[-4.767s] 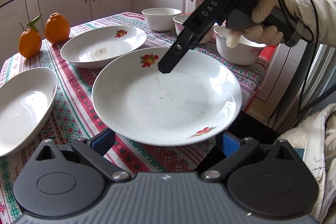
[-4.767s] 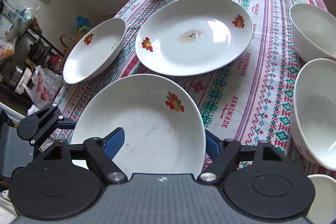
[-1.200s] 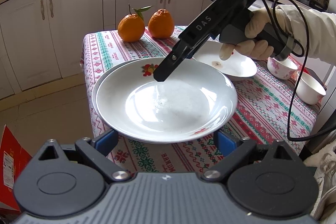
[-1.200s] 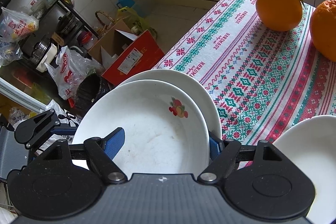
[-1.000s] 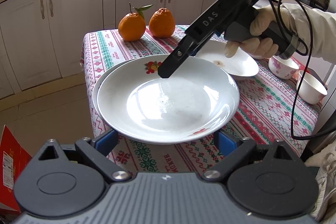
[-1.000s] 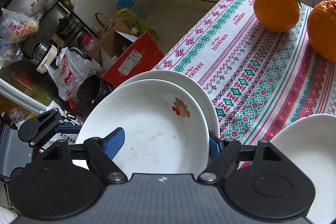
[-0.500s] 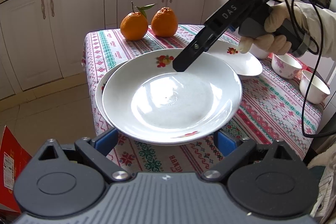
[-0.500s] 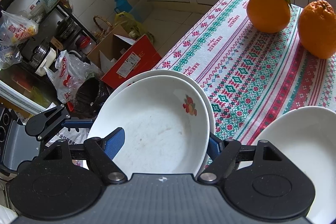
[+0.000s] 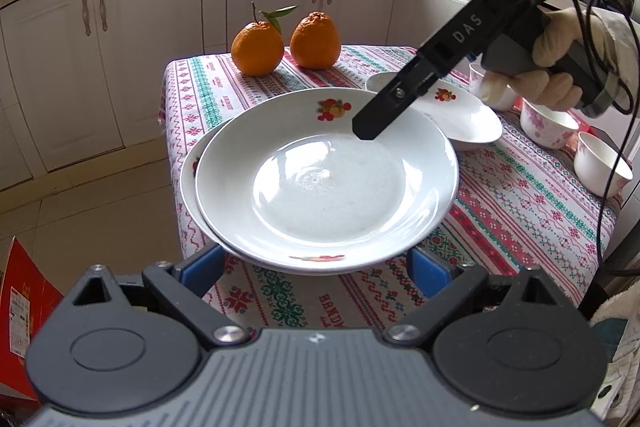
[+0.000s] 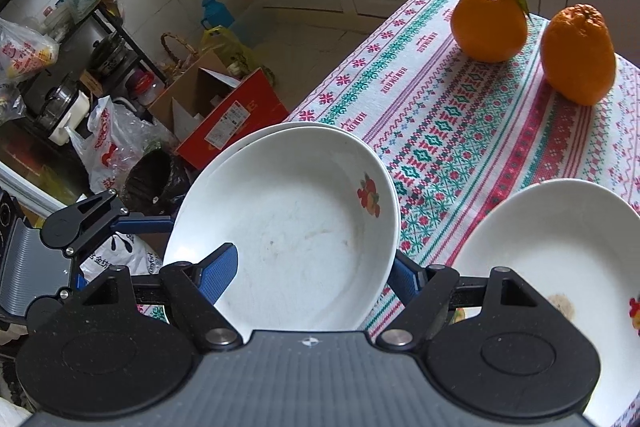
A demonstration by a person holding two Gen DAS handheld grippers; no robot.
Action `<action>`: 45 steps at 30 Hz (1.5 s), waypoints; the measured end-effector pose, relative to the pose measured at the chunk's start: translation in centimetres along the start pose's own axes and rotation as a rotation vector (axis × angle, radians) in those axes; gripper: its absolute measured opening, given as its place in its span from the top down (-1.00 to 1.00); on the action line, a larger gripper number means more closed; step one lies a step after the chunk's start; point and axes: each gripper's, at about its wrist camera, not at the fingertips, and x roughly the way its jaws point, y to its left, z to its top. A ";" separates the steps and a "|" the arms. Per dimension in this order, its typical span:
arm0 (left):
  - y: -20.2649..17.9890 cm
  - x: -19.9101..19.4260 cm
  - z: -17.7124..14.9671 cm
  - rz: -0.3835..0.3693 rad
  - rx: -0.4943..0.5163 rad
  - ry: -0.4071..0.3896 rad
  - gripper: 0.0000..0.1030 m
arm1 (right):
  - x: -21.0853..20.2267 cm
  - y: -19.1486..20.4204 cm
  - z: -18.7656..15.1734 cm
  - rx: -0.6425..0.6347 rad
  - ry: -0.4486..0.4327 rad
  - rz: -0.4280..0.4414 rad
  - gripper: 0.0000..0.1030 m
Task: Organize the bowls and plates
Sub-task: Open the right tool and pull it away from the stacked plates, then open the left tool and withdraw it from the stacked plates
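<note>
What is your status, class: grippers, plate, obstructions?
Left gripper and right gripper open, flanking the white fruit-print plate. It sits nested on the white plate underneath. Two oranges stand apart; nothing blocking.

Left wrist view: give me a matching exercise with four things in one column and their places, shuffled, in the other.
1. top plate
2. oranges
3. small bowls
4. right claw

A. far end of the table
B. over the top plate's far rim
C. along the table's right edge
D. stacked on a lower plate

Pairs: 1-D, 2-A, 3-C, 4-B
</note>
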 end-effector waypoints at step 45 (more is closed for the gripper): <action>-8.5 -2.3 2.6 0.070 0.119 -0.091 -0.98 | -4.6 -0.8 -17.8 0.139 -0.235 -0.511 -1.00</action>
